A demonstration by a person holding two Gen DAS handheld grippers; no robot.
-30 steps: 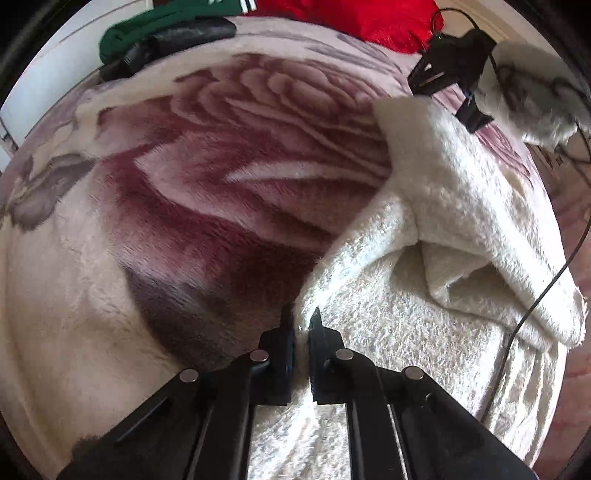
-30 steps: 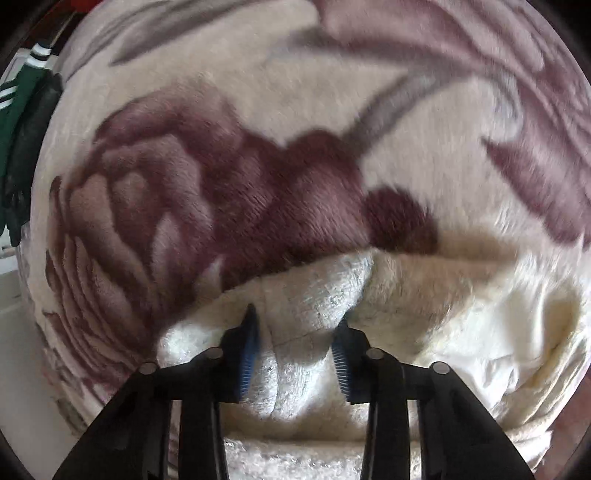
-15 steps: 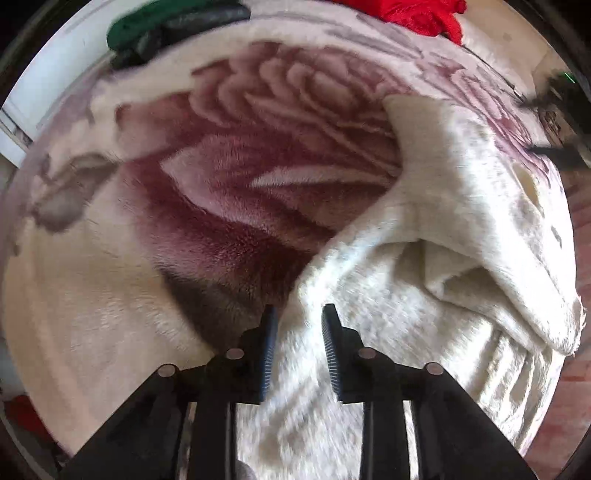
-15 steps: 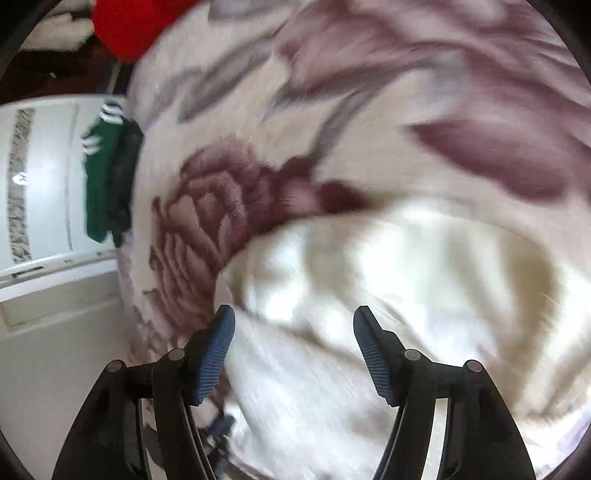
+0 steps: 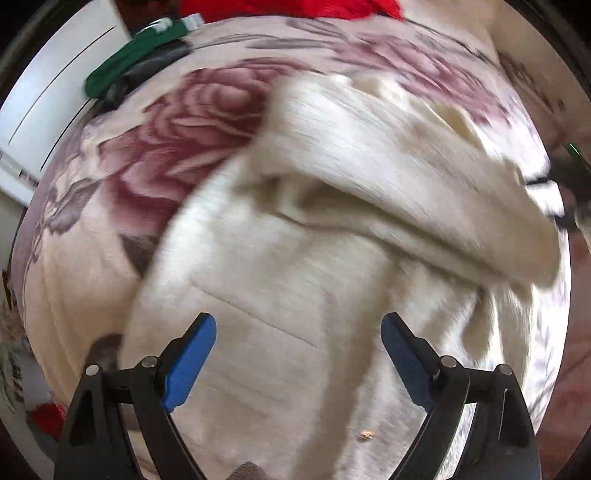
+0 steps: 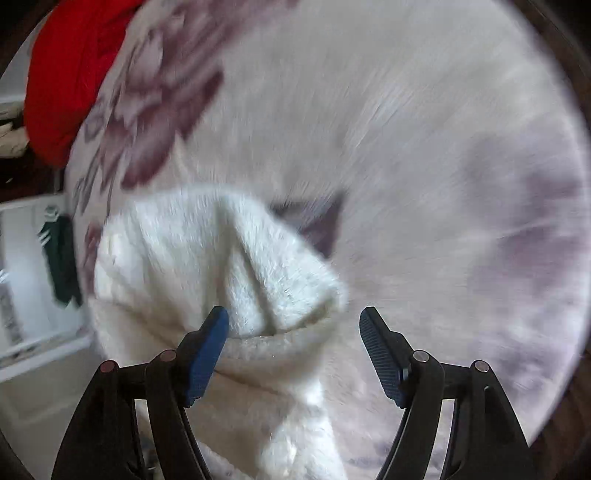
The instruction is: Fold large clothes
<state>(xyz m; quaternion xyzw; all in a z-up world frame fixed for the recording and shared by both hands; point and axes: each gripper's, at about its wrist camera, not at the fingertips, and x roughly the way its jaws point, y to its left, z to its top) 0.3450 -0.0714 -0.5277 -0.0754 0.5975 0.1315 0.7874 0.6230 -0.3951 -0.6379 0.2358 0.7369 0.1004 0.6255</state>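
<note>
Left wrist view shows the left claw [image 5: 297, 363] spread wide and grasping nothing, its blue pads [image 5: 190, 363] apart above the cream fleece garment [image 5: 332, 206]. That garment lies on the rose-patterned blanket [image 5: 192, 118] of the bed, one part folded over across its upper half. A green garment [image 5: 136, 55] and a red garment [image 5: 288, 9] lie near the blanket's far edge. Right wrist view shows the right claw [image 6: 293, 350] also released, with a bunched end of the cream fleece garment [image 6: 229, 258] just ahead of its left pad; whether they touch I cannot tell. Both views are blurred.
</note>
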